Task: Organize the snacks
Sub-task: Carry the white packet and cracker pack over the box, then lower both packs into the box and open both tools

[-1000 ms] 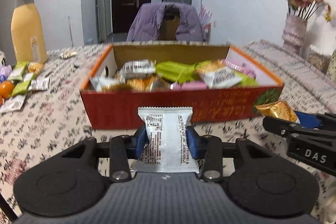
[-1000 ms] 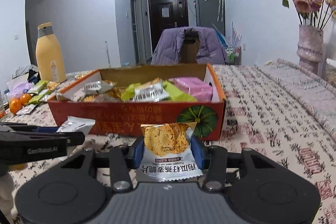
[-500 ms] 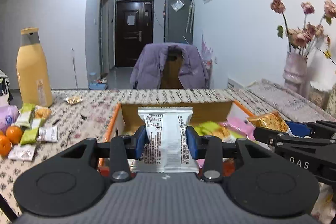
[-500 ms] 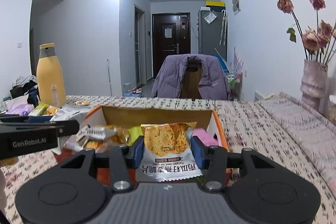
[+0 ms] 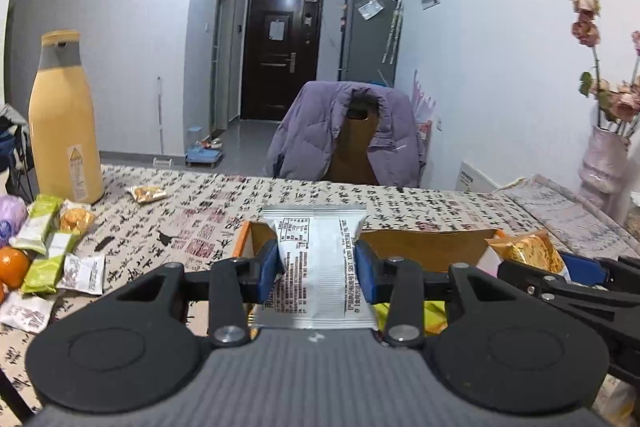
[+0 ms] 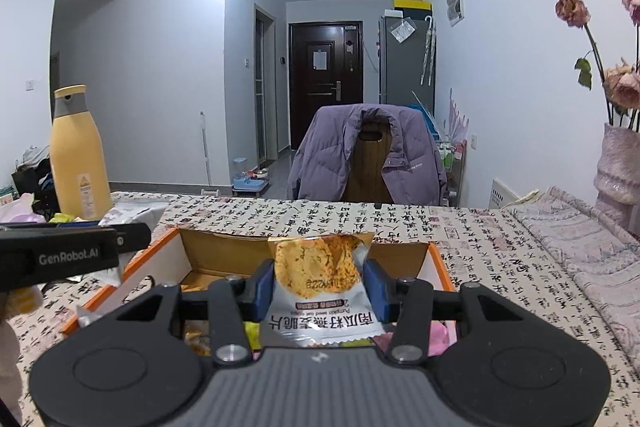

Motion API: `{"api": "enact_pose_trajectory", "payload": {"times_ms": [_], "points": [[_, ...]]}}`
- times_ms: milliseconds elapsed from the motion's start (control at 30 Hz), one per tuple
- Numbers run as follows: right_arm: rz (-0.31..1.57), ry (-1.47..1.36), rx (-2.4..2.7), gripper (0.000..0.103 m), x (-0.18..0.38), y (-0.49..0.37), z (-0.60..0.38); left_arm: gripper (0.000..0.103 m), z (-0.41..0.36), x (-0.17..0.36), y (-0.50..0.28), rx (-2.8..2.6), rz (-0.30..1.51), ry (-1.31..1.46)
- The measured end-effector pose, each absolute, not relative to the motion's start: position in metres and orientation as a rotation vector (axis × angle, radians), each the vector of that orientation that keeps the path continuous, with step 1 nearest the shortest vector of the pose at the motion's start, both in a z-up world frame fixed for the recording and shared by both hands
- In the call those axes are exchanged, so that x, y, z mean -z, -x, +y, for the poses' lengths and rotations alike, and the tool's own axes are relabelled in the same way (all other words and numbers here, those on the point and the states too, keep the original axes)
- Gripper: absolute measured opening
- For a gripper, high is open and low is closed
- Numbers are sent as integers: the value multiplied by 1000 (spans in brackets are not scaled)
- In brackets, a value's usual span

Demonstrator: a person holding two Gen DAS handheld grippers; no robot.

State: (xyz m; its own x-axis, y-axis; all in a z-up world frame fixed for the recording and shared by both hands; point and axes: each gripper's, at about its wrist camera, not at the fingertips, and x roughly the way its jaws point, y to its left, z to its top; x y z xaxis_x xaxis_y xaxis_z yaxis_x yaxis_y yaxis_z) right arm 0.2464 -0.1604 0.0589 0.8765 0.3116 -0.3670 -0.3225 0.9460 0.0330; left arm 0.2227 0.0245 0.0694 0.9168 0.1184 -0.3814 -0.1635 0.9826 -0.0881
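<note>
My left gripper (image 5: 316,273) is shut on a white snack packet (image 5: 316,259) and holds it above the near left part of the orange cardboard box (image 5: 424,253). My right gripper (image 6: 318,289) is shut on an orange pumpkin-crisp packet (image 6: 320,275) above the same box (image 6: 208,255), which holds several snacks. The right gripper and its packet (image 5: 528,251) show at the right of the left wrist view. The left gripper (image 6: 72,259) shows at the left of the right wrist view.
Loose snack packets (image 5: 52,259) and oranges (image 5: 12,265) lie at the table's left, by a tall yellow bottle (image 5: 64,119). One packet (image 5: 148,193) lies farther back. A vase of dried roses (image 6: 616,163) stands at right. A chair with a purple jacket (image 6: 368,151) is behind the table.
Both grippers have risen and moved forward with their packets, from in front of the box to above it. The box now sits low in both views.
</note>
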Motion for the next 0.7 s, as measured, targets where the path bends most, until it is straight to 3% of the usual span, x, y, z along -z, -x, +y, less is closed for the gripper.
{"api": "enact_pose_trajectory", "payload": {"times_ms": [333,400,433,467,500,533,600,700], "points": [[418,28,-349,47,-35,-263,-156,42,36,-45,-236,-135,406,130],[425,17,-343,48,-33,-264,-159,49,36,-43,-232,-142,397,121],[425,10,-341,53,-32,-264,-160,53,37,-43,-231,-139,391,123],[427,5,-339,58,-32,-263,-163,67,39,-44,-228,-133,382,129],[426,0,-336,74,-32,-263,-164,88,39,-45,-226,-134,372,135],[422,-6,-330,94,-32,-261,-165,98,40,-46,-223,-141,355,140],[411,-14,-318,103,-32,-260,-167,103,41,-49,-217,-160,322,148],[416,-30,-316,103,-31,-262,-170,103,40,-52,-214,-149,312,161]]}}
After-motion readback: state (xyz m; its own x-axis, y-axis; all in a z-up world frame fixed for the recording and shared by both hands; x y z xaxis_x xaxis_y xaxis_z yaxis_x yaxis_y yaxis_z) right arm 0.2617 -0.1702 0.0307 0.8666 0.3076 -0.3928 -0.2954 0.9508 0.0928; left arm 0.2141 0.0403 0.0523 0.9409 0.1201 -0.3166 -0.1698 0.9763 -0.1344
